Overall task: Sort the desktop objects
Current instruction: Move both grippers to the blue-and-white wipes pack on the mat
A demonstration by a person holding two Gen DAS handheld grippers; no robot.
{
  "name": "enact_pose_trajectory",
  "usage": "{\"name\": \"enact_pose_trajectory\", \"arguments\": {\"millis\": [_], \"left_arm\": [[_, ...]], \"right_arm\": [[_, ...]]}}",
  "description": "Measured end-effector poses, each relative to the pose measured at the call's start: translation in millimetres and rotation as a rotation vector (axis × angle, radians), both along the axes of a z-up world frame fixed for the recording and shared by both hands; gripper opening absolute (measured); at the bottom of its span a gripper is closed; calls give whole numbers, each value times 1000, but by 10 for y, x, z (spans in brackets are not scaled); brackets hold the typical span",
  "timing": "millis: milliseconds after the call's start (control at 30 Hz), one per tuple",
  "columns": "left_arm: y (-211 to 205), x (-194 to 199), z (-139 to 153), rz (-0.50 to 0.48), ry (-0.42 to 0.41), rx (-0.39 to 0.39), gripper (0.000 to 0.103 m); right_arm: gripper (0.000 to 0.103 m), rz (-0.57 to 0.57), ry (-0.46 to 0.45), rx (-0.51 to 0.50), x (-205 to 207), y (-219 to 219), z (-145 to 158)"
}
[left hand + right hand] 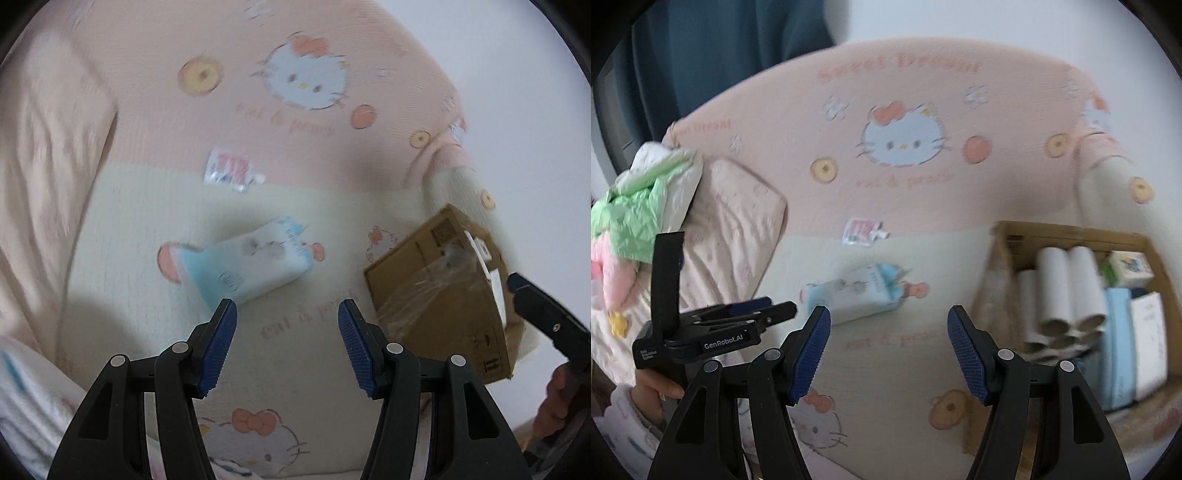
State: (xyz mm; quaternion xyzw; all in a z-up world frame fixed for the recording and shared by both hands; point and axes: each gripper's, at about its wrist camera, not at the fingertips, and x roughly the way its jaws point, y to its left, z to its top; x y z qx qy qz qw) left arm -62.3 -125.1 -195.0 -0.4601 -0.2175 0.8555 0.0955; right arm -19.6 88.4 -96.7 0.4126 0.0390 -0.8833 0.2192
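A blue-and-white tissue pack [255, 258] [857, 295] lies on the cat-print bed sheet [295, 206]. My left gripper [287, 310] hangs open just in front of it, the left pad near its edge, nothing between the pads. Farther back lies a small pink-and-white pouch [231, 170] [862, 230]. My right gripper [888, 317] stands open and empty over the sheet, the pack a little beyond it. A cardboard box [443, 288] [1004, 236] sits at the right, holding paper tubes [1067, 295] and packs. The left gripper [786, 308] shows side-on in the right wrist view.
A pillow [738, 236] lies at the left, with a green-and-white quilted bundle [646, 192] and a pink plush [613, 280] beyond it. A person's hand [653, 391] holds the left gripper. A dark blue curtain [720, 44] hangs behind the bed.
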Motion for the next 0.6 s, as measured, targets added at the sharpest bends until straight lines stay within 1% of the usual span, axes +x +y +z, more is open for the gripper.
{"name": "enact_pose_trajectory", "arguments": {"millis": [100,200,267,333,433,500,567,600], "left_arm": [[-186,-38,-228,75,-53,22,61],[-363,-73,-438,142,-63,51,61],[-445,-113,-548,164,-73,64,61],[-555,-172,-687,194,-97,118,61],[-713,-245,-854,252,-119,296,61],[-766,-283,-921,296,-120,328,61],[-797,-325,-998,340,-139,320,61],[-817,-333,-1041,354,-149,328,61]], "right_arm": [[64,31,-56,5,-179,-189,-165],[64,57,-105,24,-355,-359,-339],[64,74,-133,46,-458,-463,-445],[64,97,-154,66,-562,-579,-555],[64,121,-194,97,-720,-729,-716],[64,135,-213,106,-838,-809,-823],[64,141,-238,112,-965,-875,-931],[64,138,-248,110,-1042,-901,-993]]}}
